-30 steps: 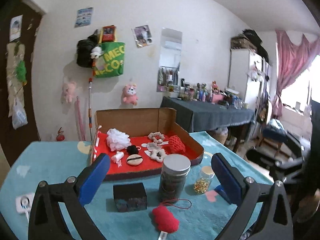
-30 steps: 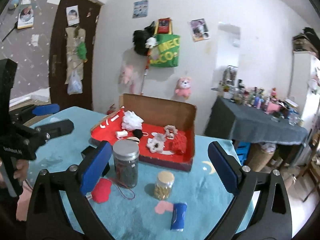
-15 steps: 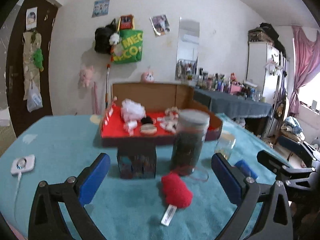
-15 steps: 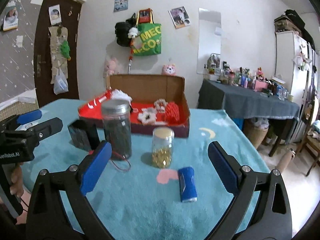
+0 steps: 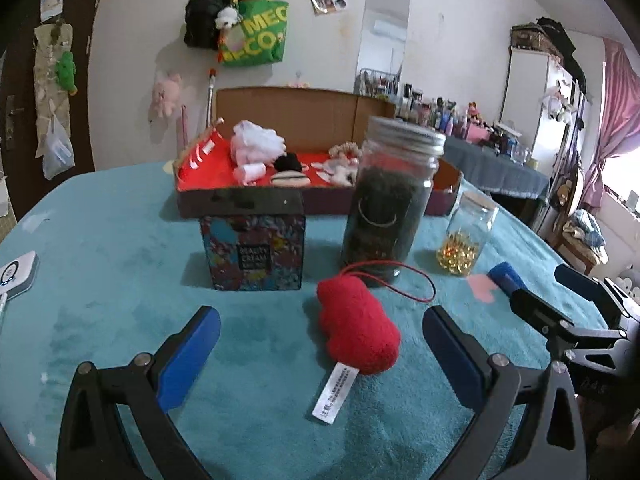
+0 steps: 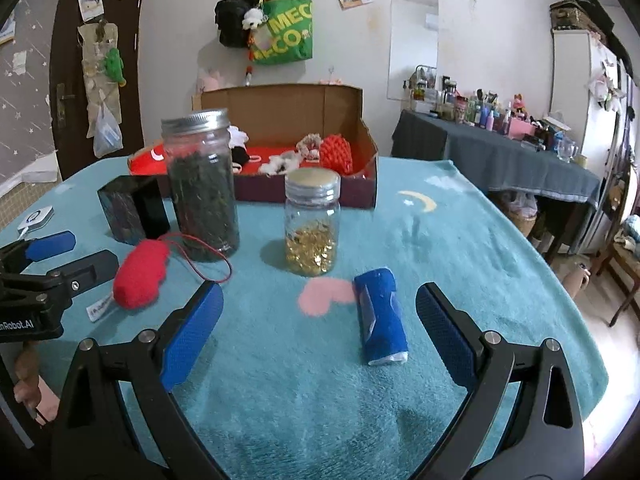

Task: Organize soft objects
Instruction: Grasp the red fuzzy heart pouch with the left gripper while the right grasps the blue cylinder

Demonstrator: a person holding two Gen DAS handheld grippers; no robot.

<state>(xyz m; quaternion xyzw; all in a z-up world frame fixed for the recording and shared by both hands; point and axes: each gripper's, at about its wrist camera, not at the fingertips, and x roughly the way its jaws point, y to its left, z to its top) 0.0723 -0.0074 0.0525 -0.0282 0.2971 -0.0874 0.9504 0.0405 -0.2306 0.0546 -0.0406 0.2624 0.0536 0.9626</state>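
Observation:
A red plush toy (image 5: 358, 328) with a white tag and red cord lies on the teal cloth, just ahead of my open, empty left gripper (image 5: 320, 330). It also shows in the right wrist view (image 6: 140, 272). A rolled blue cloth (image 6: 382, 316) lies just ahead of my open, empty right gripper (image 6: 318, 308), slightly right of centre. It also shows in the left wrist view (image 5: 505, 276). A cardboard box with a red floor (image 6: 366, 148) stands behind and holds several soft items, among them a white pouf (image 5: 256, 142) and a red knitted piece (image 6: 336, 152).
A tall jar of dark leaves (image 5: 390, 200), a small jar of gold capsules (image 6: 312, 228) and a patterned cube box (image 5: 254, 254) stand between the grippers and the cardboard box. A white device (image 5: 16, 276) lies at the left. The table edge (image 6: 572, 320) drops off at right.
Both grippers have lowered and come closer to the table. The red plush is now between the left fingers' line, the blue roll near the right fingers. Both stay open.

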